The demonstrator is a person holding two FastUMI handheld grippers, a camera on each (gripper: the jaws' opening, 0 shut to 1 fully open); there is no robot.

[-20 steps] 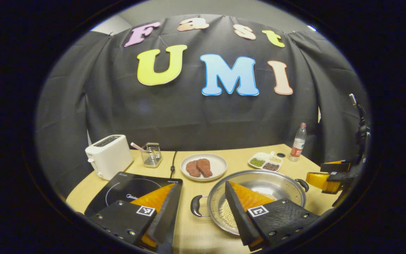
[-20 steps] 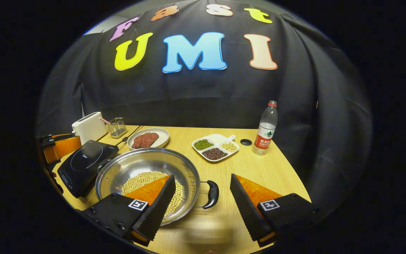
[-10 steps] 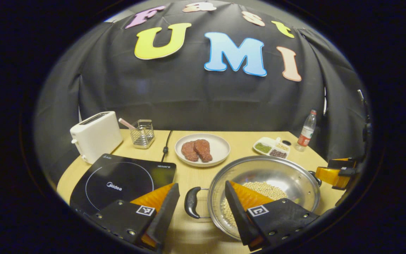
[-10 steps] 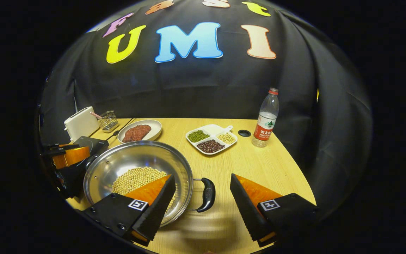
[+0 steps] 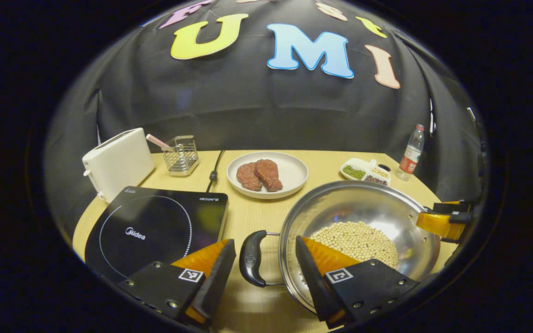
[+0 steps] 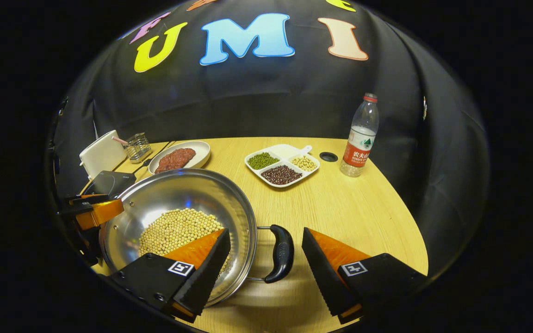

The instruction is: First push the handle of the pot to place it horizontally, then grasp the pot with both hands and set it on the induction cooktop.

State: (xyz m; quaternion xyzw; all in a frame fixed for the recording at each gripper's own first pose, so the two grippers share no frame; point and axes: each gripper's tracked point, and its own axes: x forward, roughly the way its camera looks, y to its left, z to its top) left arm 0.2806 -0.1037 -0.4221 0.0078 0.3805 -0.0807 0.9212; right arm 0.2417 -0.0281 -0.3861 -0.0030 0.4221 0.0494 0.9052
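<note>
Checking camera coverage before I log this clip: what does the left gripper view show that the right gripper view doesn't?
Left gripper view: the pot's left handle between the open left gripper, and the induction cooktop with its whole ringed top. Right gripper view: the right handle between the open right gripper. Both: the pot holding beans, the steak plate, toaster and bottle.

Left tongs (image 5: 264,273): jaws spread wide, fingers reaching toward 12 o'clock. Right tongs (image 6: 266,270): jaws likewise spread, fingers toward 12 o'clock, nothing clamped between them.
</note>
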